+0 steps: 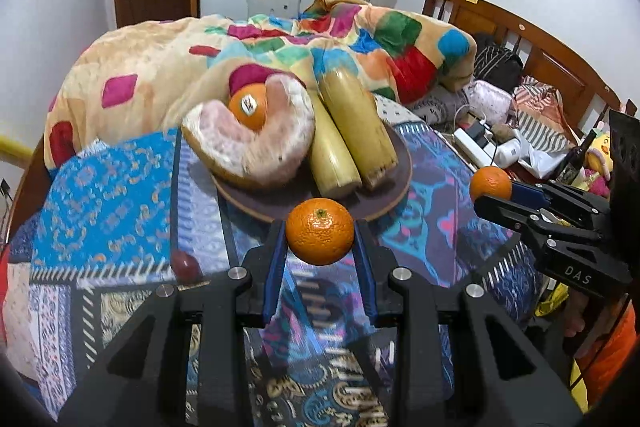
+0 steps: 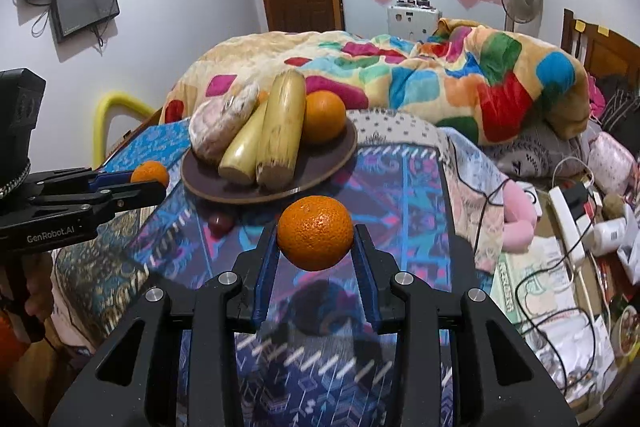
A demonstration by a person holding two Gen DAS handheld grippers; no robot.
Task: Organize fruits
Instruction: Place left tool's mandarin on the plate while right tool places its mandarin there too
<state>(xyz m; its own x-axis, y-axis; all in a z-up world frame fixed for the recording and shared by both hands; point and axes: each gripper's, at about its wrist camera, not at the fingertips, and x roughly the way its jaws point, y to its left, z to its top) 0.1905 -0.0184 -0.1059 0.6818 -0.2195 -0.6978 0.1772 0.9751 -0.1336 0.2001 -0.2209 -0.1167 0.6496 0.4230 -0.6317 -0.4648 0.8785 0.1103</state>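
Each claw, left claw (image 1: 320,247) and right claw (image 2: 315,245), grips an orange; the crowded plate (image 1: 384,203) could let either roll off onto the bed

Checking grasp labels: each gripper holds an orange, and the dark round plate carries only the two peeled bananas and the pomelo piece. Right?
Not quite. The dark round plate also carries a stickered orange beside the two peeled bananas and the pomelo piece; both wrist views show it. The rest holds: left gripper and right gripper each clamp an orange.
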